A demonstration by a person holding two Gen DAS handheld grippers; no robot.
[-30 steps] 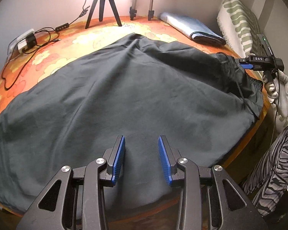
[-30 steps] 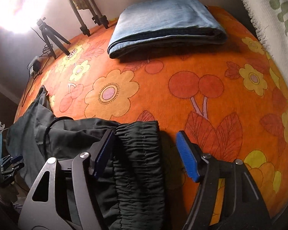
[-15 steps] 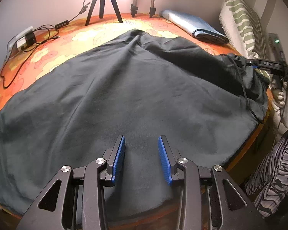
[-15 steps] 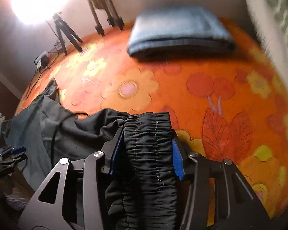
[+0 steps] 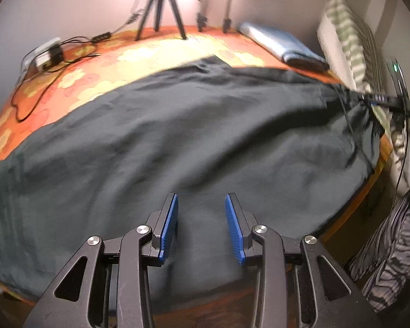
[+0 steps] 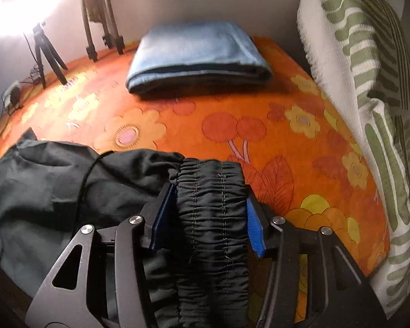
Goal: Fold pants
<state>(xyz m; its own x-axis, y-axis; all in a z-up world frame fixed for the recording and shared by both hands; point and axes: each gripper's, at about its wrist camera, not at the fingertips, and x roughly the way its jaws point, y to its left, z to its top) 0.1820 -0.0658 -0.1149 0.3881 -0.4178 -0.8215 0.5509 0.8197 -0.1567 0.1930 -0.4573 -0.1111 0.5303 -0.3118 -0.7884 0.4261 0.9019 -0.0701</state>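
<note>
Dark grey pants [image 5: 177,136] lie spread over the orange flowered tablecloth [image 6: 259,125]. My left gripper [image 5: 201,199] hovers open over the near edge of the cloth, with nothing between its blue pads. My right gripper [image 6: 209,188] has the gathered elastic waistband [image 6: 210,218] between its pads; they press on it while the jaws are opening slightly. In the left wrist view that right gripper [image 5: 380,99] holds the waist end up at the table's right edge. A black drawstring [image 6: 87,175] trails from the waist.
Folded blue jeans [image 6: 199,54] lie at the back of the table. A white cloth with green stripes [image 6: 369,95] hangs along the right side. Tripods [image 5: 161,8] and a power strip with cables [image 5: 46,57] stand at the back left. A person's patterned trousers [image 5: 391,246] are at the lower right.
My right gripper closed its open jaws on the waistband and raised it off the table, pulling the waist end taut. The left gripper stayed where it was, still open.
</note>
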